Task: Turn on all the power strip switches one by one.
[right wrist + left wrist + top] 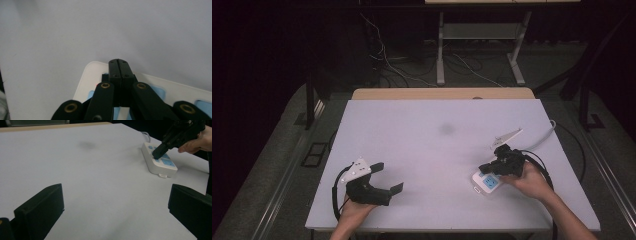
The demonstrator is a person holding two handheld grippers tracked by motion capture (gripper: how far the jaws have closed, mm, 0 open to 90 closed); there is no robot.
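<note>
A white power strip (pixel 486 183) with blue socket faces lies at the table's front right. Its grey cable (pixel 546 135) runs off toward the far right edge. My right gripper (pixel 485 168) is shut, jaws pressed together, and its tips rest on top of the strip near its front end. In the right gripper view the closed jaws (pixel 119 62) sit over the strip's rounded white end (pixel 86 77). In the left gripper view the strip (pixel 165 168) has the right gripper (pixel 157 153) angled down on it. My left gripper (pixel 388 177) rests at front left, open, with bare table between its jaws (pixel 115 210).
The white table top (pixel 437 125) carries a faint dark smudge (pixel 447 129) near its middle. A wooden strip (pixel 442 93) edges the far side. Beyond it stand a desk frame (pixel 482 45) and loose floor cables (pixel 402 70).
</note>
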